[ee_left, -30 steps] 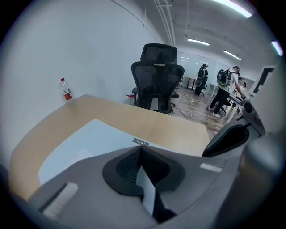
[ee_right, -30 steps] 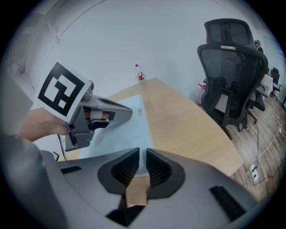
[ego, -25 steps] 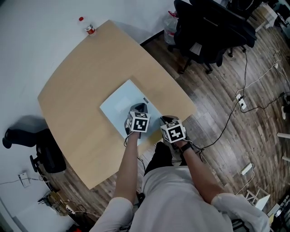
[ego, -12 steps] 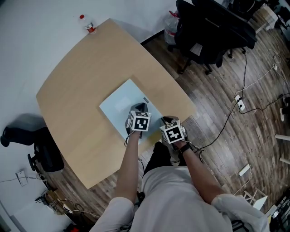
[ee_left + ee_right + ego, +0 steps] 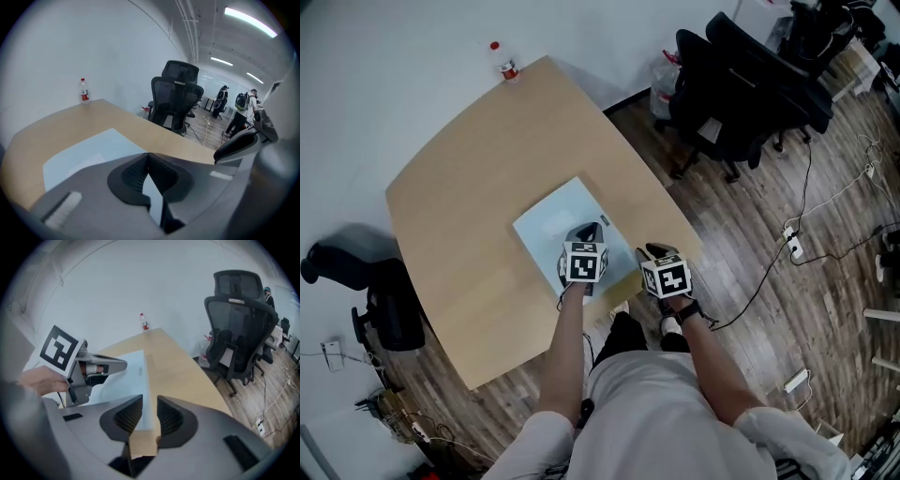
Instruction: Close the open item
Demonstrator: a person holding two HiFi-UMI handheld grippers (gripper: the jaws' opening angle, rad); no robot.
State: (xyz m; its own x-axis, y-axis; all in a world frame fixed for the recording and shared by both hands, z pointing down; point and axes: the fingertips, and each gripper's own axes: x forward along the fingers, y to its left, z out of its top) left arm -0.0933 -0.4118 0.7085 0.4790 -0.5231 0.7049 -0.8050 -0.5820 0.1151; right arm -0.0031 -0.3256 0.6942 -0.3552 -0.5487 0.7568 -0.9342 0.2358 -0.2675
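Observation:
A flat light-blue item (image 5: 555,225) lies closed on the wooden table (image 5: 469,169); it also shows as the light-blue item (image 5: 89,150) in the left gripper view and as the light-blue item (image 5: 133,369) in the right gripper view. My left gripper (image 5: 589,232) hovers over its near edge, and its jaws (image 5: 147,154) meet at the tips with nothing in them. My right gripper (image 5: 654,251) is at the table's near corner, to the right of the item. Its jaws (image 5: 149,404) have just been opening and stand apart, with nothing between them. The left gripper (image 5: 96,369) shows in the right gripper view.
A small bottle (image 5: 503,64) with a red label stands at the table's far corner. Black office chairs (image 5: 741,84) are on the wooden floor to the right, with cables (image 5: 797,225) beyond. A dark chair (image 5: 384,309) is at the left. People (image 5: 241,105) stand far off.
Both grippers have lifted a little above the blue item's near edge and the table corner. The head view has shifted slightly.

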